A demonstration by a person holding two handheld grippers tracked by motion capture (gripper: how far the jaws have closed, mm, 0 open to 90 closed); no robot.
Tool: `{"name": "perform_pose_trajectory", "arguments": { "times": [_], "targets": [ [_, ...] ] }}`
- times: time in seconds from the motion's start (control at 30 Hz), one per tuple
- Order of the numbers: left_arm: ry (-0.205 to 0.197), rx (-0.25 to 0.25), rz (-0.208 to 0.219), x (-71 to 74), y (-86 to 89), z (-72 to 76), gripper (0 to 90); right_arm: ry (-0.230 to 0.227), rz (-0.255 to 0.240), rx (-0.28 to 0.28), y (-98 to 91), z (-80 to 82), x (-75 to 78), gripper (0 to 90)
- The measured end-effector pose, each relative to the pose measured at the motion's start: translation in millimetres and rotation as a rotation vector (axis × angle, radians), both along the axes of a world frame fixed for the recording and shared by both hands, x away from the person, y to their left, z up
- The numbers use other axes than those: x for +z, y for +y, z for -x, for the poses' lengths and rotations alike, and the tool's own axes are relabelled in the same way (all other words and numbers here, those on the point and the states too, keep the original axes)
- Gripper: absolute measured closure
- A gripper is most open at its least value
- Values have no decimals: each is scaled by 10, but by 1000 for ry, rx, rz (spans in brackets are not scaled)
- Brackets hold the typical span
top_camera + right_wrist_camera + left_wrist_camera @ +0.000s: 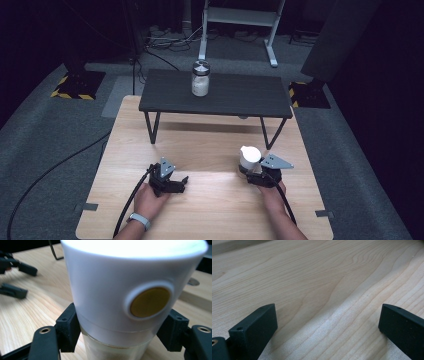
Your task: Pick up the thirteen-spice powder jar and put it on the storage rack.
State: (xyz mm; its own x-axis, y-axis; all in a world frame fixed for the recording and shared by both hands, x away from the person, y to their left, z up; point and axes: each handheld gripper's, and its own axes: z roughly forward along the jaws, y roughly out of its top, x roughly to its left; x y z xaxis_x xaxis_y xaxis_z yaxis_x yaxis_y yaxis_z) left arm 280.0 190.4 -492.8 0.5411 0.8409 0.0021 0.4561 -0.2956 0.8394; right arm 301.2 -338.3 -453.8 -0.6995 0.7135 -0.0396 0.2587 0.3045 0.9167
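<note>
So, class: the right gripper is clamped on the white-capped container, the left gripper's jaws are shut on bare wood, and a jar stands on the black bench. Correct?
Not quite. The left gripper is open: the left gripper view shows its jaws standing wide apart over the bare wooden table. The right gripper does clamp the white-capped container, and the jar stands on the black bench.

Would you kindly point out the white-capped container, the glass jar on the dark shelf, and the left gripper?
white-capped container (105, 290), right gripper view, on its white cap's side.
glass jar (200, 85), high view, on its white-filled body.
left gripper (184, 183), high view, midway between its fingertips.
</note>
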Motion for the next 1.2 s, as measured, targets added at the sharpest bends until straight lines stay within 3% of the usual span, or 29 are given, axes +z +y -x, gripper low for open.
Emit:
{"name": "perform_pose_trajectory", "arguments": {
  "times": [0.3,0.57,0.83,1.2],
  "targets": [
    [0,0,1,0,0,0,19,-54,-31,-1,80,-4,310,296],
    [1,-3,0,1,3,-2,19,-69,-62,-8,134,-105,756,296],
    [0,-5,-1,1,4,-3,19,-110,-90,-27,177,-162,1199,296],
    [1,-8,-1,2,3,-5,19,-106,-96,-57,359,-381,1708,296]
  ]
}}
